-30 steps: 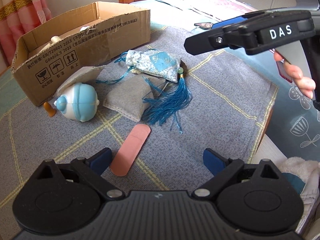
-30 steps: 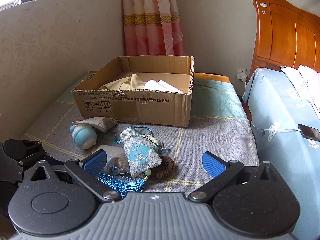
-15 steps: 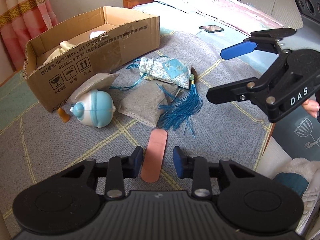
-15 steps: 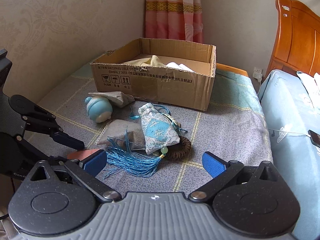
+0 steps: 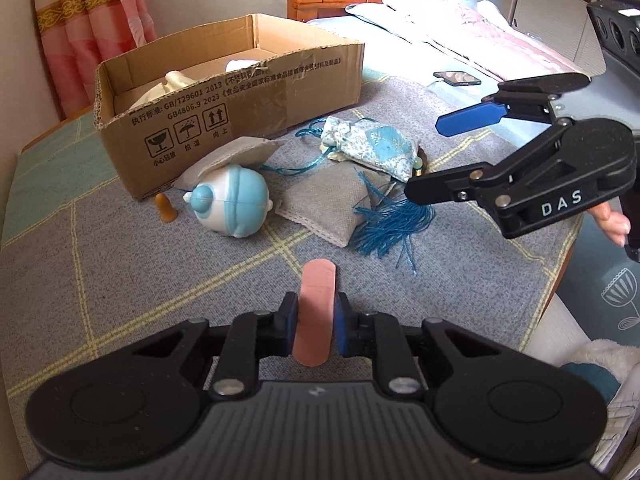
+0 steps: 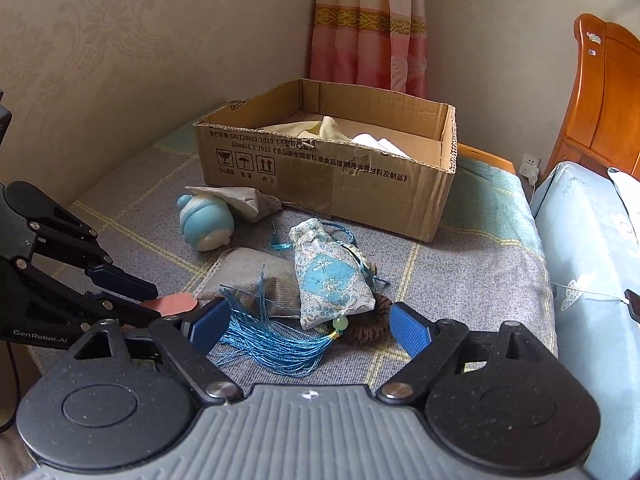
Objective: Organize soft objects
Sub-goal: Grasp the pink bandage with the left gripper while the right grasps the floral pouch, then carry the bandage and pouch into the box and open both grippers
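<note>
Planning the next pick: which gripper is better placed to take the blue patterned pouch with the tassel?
The right gripper: its open jaws, just narrowing, already frame the patterned pouch and tassel. The left gripper is shut on the pink strip.

Pouch (image 6: 330, 276) on sachet (image 6: 256, 280), box (image 6: 324, 176) behind

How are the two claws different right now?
The left claw is squeezed shut on the pink strip; the right claw is wide apart and holds nothing. The right claw's jaws have just been closing a little, around the blue tassel and the patterned pouch. Both have blue pads.
</note>
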